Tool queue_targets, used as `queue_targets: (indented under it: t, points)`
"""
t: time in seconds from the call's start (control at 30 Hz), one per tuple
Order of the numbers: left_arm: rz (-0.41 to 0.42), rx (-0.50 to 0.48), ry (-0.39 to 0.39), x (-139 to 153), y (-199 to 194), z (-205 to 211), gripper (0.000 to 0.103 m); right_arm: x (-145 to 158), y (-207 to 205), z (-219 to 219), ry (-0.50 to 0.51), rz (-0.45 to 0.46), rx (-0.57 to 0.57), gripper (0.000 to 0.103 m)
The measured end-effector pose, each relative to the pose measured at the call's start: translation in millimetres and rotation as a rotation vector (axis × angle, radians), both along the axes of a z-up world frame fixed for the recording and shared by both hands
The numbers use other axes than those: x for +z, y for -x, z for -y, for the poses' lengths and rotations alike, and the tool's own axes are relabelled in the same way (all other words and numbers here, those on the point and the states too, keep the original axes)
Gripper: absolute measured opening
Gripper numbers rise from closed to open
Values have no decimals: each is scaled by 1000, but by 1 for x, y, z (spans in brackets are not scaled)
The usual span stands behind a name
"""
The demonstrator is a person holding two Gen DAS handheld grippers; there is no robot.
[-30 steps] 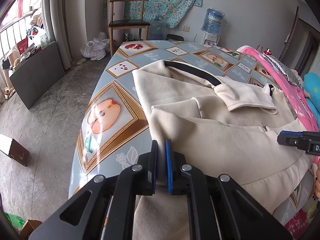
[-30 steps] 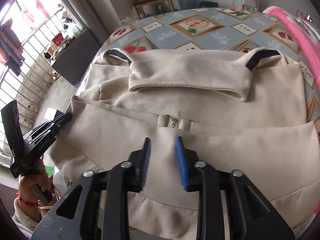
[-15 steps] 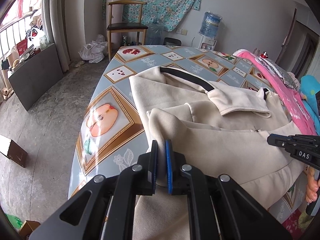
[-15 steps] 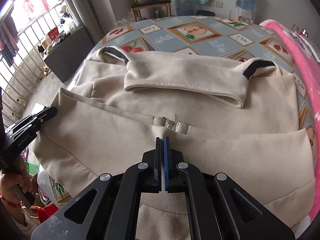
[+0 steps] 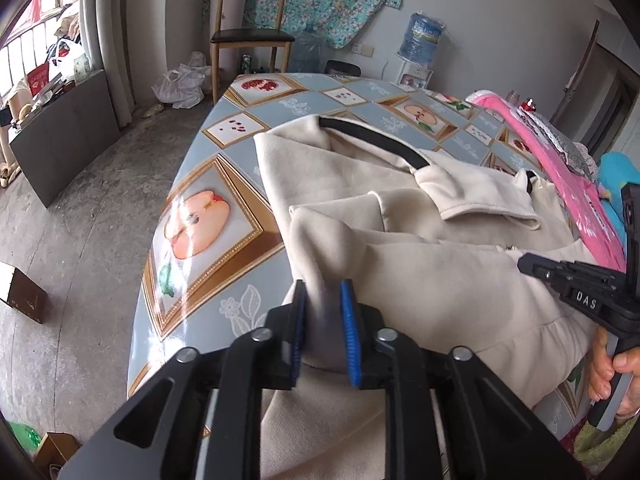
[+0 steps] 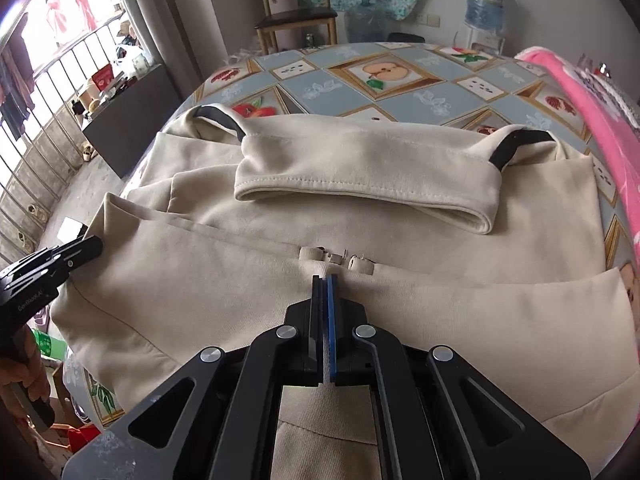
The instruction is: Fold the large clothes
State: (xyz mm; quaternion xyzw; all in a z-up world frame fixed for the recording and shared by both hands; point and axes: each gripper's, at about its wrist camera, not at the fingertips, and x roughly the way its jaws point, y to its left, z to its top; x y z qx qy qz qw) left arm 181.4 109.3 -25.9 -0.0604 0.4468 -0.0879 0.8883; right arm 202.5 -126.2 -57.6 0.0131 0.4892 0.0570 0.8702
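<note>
A large beige jacket (image 5: 432, 288) with black trim lies spread on the table, its hem folded up toward the collar (image 6: 360, 176). At the jacket's left edge, my left gripper (image 5: 323, 294) has its jaws opening, and a raised fold of the cloth stands loosely between the blue pads. Mid-garment, just below the zipper tabs (image 6: 340, 258), my right gripper (image 6: 325, 278) is shut with its tips down on the cloth; no cloth shows between them. Each gripper also shows in the other's view: the right gripper (image 5: 534, 264) and the left gripper (image 6: 90, 246).
The table (image 5: 200, 236) wears a blue cloth with fruit pictures. A pink blanket (image 6: 592, 96) runs along its right side. A wooden chair (image 5: 250, 36) and a water bottle (image 5: 422, 36) stand beyond the far end. A hand (image 5: 608, 368) holds the right gripper's handle.
The right gripper's jaws closed over the jacket's middle. The left gripper's pads, earlier pinching the fold at the edge, have parted. Neither hand shifted much.
</note>
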Motion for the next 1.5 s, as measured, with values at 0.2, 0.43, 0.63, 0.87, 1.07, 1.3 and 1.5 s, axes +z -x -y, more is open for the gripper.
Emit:
queue_targets:
  t: [0.2,0.43,0.63,0.87,1.07,1.3,1.5]
  points:
    - [1,17,-37,-8,0,5,20,-4,-1,1,-15,12,5,3]
    - [9,27,-68,-8,1,7,18,22,26,53,-201,6,-64,29]
    - [8,36,-86,-8,0,9,18,2,29,56,-143,-101,-36,32]
    - [3,45,-96,-8,0,11,19,3,10,69,-193,-73,-121,32]
    - [-3,53,-100,-8,-1,12,19,38,48,84,-112,21,-114,67]
    - [-7,52,-109,-8,-1,13,19,21,68,97,170,-29,-127,74]
    - [-10,47,-135,-6,-2,15,19,22,70,128,198,8,-256,75]
